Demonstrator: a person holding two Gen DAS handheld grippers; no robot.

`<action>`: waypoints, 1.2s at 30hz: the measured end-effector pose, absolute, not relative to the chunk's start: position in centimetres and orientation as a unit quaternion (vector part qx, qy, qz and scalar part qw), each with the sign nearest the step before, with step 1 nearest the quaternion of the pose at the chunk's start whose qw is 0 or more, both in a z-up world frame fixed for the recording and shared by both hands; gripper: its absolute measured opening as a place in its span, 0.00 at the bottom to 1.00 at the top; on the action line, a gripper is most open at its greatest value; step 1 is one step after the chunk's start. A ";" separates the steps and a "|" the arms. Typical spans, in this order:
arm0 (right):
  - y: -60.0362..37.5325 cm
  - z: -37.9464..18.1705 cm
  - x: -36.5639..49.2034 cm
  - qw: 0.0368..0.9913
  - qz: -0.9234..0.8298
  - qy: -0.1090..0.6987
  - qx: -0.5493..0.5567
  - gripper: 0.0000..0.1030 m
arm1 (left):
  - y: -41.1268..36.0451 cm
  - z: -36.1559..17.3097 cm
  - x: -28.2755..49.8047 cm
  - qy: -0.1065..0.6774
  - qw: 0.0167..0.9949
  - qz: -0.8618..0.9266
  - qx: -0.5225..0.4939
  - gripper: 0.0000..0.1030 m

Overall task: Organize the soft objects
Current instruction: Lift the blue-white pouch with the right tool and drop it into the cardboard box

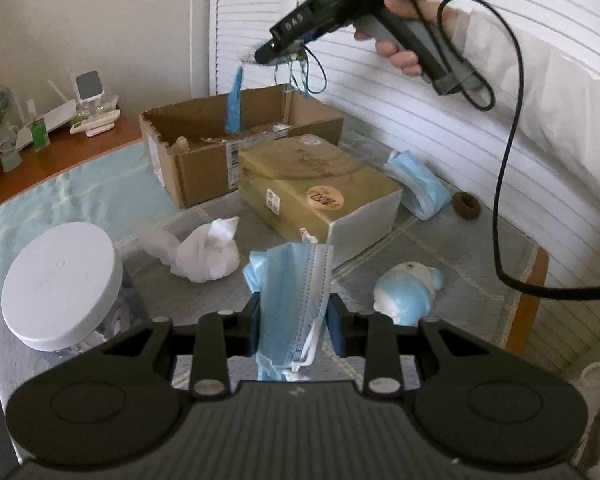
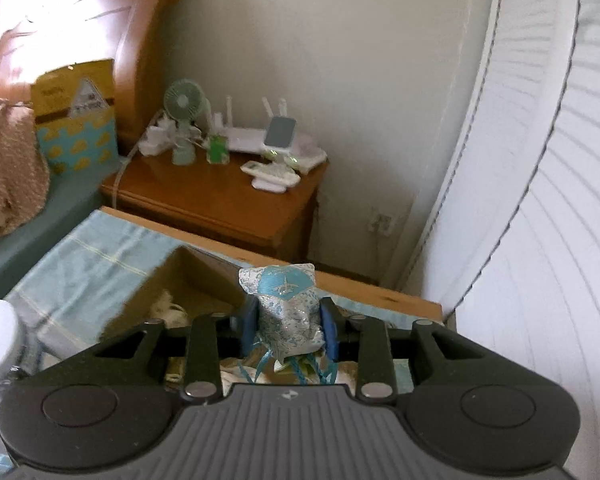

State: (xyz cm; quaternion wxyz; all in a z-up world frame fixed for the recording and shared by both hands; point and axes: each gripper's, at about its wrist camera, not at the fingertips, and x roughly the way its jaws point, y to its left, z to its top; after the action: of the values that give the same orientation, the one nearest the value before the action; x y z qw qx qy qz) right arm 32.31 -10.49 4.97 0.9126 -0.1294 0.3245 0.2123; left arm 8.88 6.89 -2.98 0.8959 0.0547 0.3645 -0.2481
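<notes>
Left gripper [image 1: 294, 316] up close, clamped on blue face mask [image 1: 290, 300], mask's lower end hidden behind the body. Open cardboard box [image 1: 204, 148] beyond on table. Right gripper [image 2: 288, 326] above box: pads [image 2: 330, 330] flank silver-blue sachet [image 2: 286, 304], contact unclear; tassel [image 1: 233, 106] dangling, blurred.

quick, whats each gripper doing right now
left gripper: closed on a blue face mask.
right gripper: a small blue sachet sits between its jaws above the open cardboard box; grip unclear.

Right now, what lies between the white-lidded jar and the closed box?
A white cloth bundle lies between jar and box, shown in the left wrist view.
</notes>
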 end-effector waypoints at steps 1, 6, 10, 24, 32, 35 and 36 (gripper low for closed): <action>-10.7 4.4 32.8 0.915 0.205 0.324 -0.127 0.55 | 6.9 -3.0 9.0 0.366 0.895 -0.248 0.055 0.30; -12.1 2.8 33.4 0.916 0.189 0.341 -0.092 0.70 | 6.7 -3.1 9.3 0.369 0.894 -0.249 0.057 0.30; -12.9 2.9 32.1 0.923 0.181 0.332 -0.072 0.95 | 6.6 -3.0 9.7 0.371 0.893 -0.249 0.055 0.30; -14.3 3.0 24.2 0.924 0.152 0.349 -0.030 1.00 | 5.8 -1.1 9.9 0.366 0.893 -0.253 0.071 0.31; -15.4 1.6 17.9 0.923 0.127 0.363 -0.023 1.00 | 5.0 0.7 12.1 0.356 0.895 -0.251 0.096 0.31; -16.0 1.1 15.6 0.922 0.127 0.366 -0.018 1.00 | 4.5 1.5 13.7 0.349 0.897 -0.252 0.102 0.31; -16.2 1.0 15.1 0.921 0.129 0.368 -0.016 1.00 | 4.4 1.9 14.6 0.346 0.898 -0.252 0.102 0.31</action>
State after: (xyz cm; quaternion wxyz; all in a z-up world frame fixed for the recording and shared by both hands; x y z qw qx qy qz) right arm 15.06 -16.24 0.98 0.9208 -0.0160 0.3677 0.1292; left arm 14.57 4.36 1.93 0.8982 0.1025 0.3456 -0.2515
